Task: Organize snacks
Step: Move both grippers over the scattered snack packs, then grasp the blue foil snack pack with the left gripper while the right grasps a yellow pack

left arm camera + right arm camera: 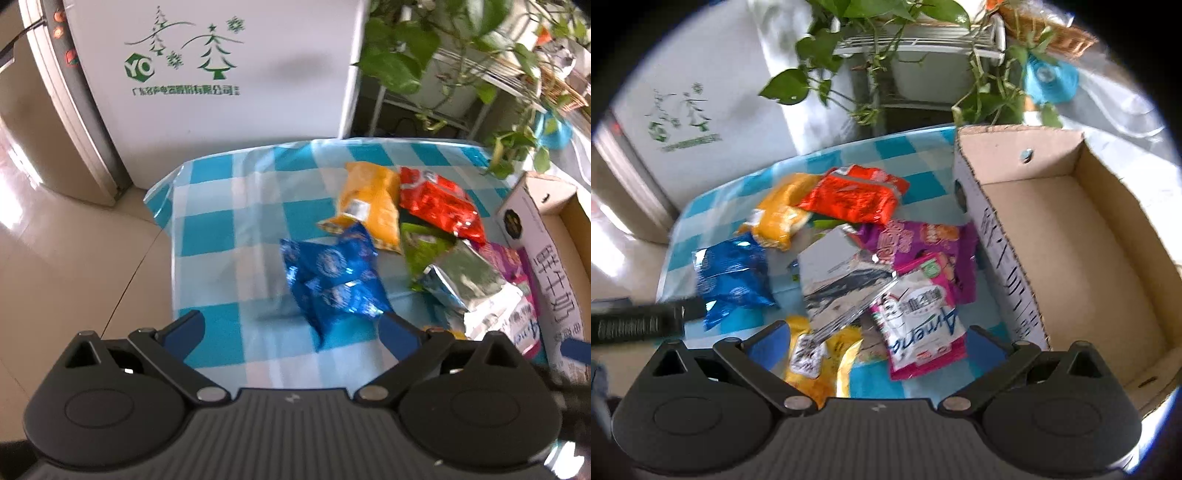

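A desk covered in a blue-and-white checked cloth (229, 229) is carrying everything. At its right edge an open brown cardboard box with a white printed side (1067, 236) is sitting, its floor bare. The snacks are lying in a loose pile on the cloth just left of the box: a crinkled blue foil packet (332, 280) is lying apart at the pile's left, a yellow-orange packet (373, 206) and a shiny red packet (439, 203) are overlapping at the far side, and a silver foil packet (842, 277) is resting on top near the middle. A purple packet (923, 240) is lying beside the box wall, with a pink-and-white packet (919, 325) overlapping it. The left tool (291, 332) is hovering with jaws spread wide, its right finger touching the blue packet's corner. The right tool (875, 343) is standing wide open over a small yellow packet (820, 362).
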Demonstrator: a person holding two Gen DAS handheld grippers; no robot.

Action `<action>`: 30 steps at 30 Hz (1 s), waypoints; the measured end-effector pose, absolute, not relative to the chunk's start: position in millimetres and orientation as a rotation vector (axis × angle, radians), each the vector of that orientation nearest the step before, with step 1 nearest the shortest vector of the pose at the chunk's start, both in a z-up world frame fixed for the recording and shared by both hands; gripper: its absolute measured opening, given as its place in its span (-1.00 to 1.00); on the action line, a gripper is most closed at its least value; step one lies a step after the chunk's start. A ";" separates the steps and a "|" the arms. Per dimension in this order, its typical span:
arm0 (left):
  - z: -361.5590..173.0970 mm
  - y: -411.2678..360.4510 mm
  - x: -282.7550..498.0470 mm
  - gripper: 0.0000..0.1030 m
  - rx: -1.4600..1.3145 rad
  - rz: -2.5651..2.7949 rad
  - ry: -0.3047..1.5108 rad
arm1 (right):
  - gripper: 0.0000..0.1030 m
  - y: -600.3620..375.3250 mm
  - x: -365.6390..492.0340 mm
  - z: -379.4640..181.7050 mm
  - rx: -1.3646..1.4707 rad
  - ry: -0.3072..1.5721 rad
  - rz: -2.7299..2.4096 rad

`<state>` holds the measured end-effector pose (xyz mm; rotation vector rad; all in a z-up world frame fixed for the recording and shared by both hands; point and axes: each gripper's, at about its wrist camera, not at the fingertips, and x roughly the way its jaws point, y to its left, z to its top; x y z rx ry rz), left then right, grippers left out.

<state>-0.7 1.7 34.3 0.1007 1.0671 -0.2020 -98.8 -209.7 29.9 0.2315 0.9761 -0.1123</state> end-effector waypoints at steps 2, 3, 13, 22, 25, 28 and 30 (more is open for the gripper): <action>33.6 3.6 9.7 0.93 0.110 -0.207 1.091 | 1.00 -208.3 -104.2 29.2 0.231 0.975 -0.056; 32.8 3.7 13.8 0.93 0.116 -0.210 1.098 | 1.00 -207.3 -106.4 27.9 0.227 0.981 -0.036; 13.4 -6.4 50.8 0.93 0.039 -0.259 1.168 | 0.83 -180.8 -125.6 0.3 0.178 1.097 0.157; -6.8 -27.7 51.7 0.93 0.037 -0.284 1.190 | 0.62 -165.5 -128.5 -4.5 0.128 1.079 0.264; -11.5 -30.9 54.3 0.93 0.020 -0.286 1.182 | 0.60 -163.8 -125.0 -9.8 0.123 1.086 0.267; -15.9 -36.2 54.0 0.82 0.059 -0.287 1.171 | 0.60 -159.1 -123.0 -14.7 0.113 1.098 0.281; -18.8 -36.4 53.2 0.71 0.085 -0.289 1.176 | 0.60 -154.8 -122.3 -19.0 0.103 1.125 0.302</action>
